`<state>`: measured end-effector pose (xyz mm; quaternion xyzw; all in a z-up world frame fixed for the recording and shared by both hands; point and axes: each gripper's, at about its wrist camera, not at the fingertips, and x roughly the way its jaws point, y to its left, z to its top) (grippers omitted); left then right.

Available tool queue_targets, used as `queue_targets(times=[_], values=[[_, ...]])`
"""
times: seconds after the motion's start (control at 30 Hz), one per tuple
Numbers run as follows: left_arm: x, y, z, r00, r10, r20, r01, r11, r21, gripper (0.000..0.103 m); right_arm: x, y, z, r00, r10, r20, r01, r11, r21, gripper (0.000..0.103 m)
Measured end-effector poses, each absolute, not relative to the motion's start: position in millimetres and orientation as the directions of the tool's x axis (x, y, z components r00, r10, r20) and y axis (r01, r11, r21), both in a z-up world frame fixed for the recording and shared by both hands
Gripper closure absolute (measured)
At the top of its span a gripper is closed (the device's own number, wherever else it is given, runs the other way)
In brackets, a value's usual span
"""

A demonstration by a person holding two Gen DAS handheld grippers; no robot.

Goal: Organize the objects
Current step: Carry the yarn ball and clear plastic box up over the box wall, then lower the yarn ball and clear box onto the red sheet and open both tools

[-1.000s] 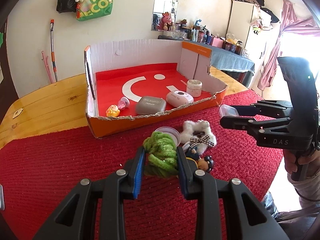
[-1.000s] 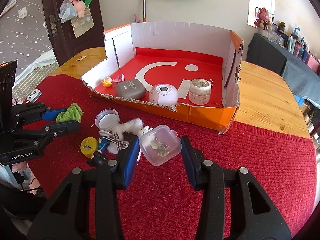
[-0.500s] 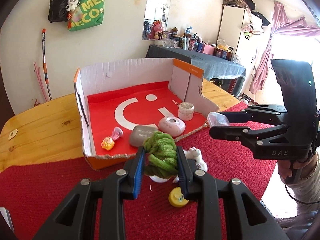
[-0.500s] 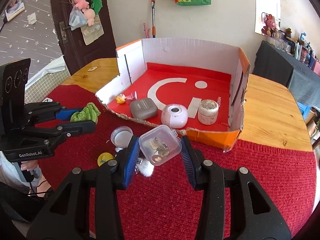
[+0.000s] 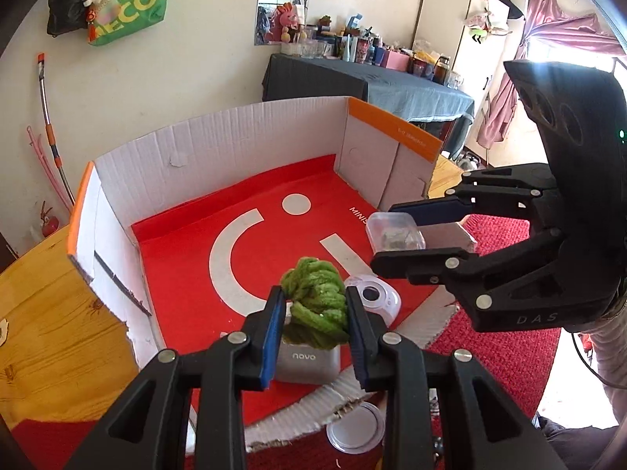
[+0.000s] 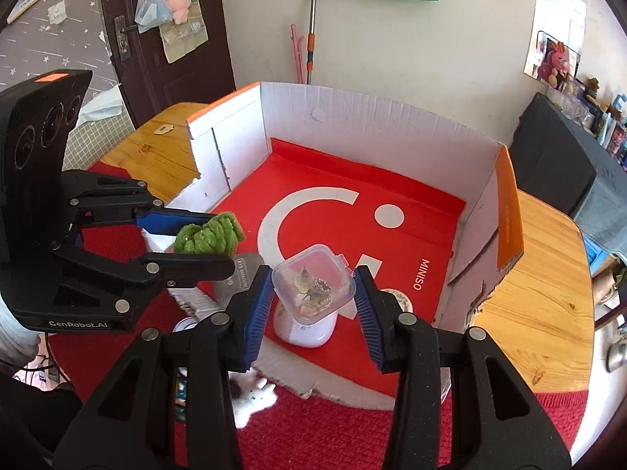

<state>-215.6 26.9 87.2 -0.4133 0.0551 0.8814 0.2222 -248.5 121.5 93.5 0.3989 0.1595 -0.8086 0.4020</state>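
The table, wooden with a red cloth over its near part, carries a big open box with white walls and a red floor. Only the right wrist view shows the box's right wall with its orange edge, a brown door hung with soft toys, and a white plush toy on the cloth just outside the torn front rim. Only the left wrist view shows a side table crowded with bottles, a mirror and a pink curtain.

The left gripper has its jaws closed on a green yarn bundle, held above the box's front part. The right gripper has its jaws clamped on a small clear lidded tub with small trinkets inside, also held above the box floor, to the right of the yarn. Each gripper shows from the side in the other's view.

Below the yarn a grey case lies on the box floor, largely hidden by the bundle. A white round device sits just right of it; in the right wrist view the tub covers its top. A round jar shows only there, half behind the right finger. A clear round lid lies on the cloth outside the front rim.
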Motion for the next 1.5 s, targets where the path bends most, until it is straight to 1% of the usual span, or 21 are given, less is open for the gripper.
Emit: queue_targets(times=[0.2, 0.6, 0.83, 1.13, 1.27, 1.5], values=[[-250, 29, 69, -0.497, 0.324, -0.805, -0.440, -0.894, -0.088, 0.072, -276, 106, 71, -0.309, -0.457, -0.834, 0.783, -0.620, 0.049, 0.063], [-275, 31, 44, -0.413, 0.291, -0.863, -0.448, -0.890, -0.085, 0.072, -299, 90, 52, -0.234, -0.386, -0.892, 0.806, -0.590, 0.044, 0.063], [-281, 31, 38, -0.385, 0.288, -0.877, -0.454, -0.886, -0.092, 0.072, -306, 85, 43, -0.206, -0.351, -0.914, 0.811, -0.583, 0.041, 0.063], [-283, 36, 36, -0.384, 0.261, -0.885, -0.461, -0.885, -0.061, 0.071, -309, 83, 33, -0.177, -0.315, -0.932, 0.811, -0.583, 0.043, 0.063], [-283, 39, 36, -0.388, 0.250, -0.887, -0.468, -0.883, -0.044, 0.071, -311, 83, 32, -0.178, -0.308, -0.935, 0.810, -0.585, 0.039, 0.063], [-283, 40, 36, -0.385, 0.256, -0.887, -0.469, -0.882, -0.051, 0.071, -309, 84, 31, -0.177, -0.300, -0.937, 0.811, -0.584, 0.034, 0.062]])
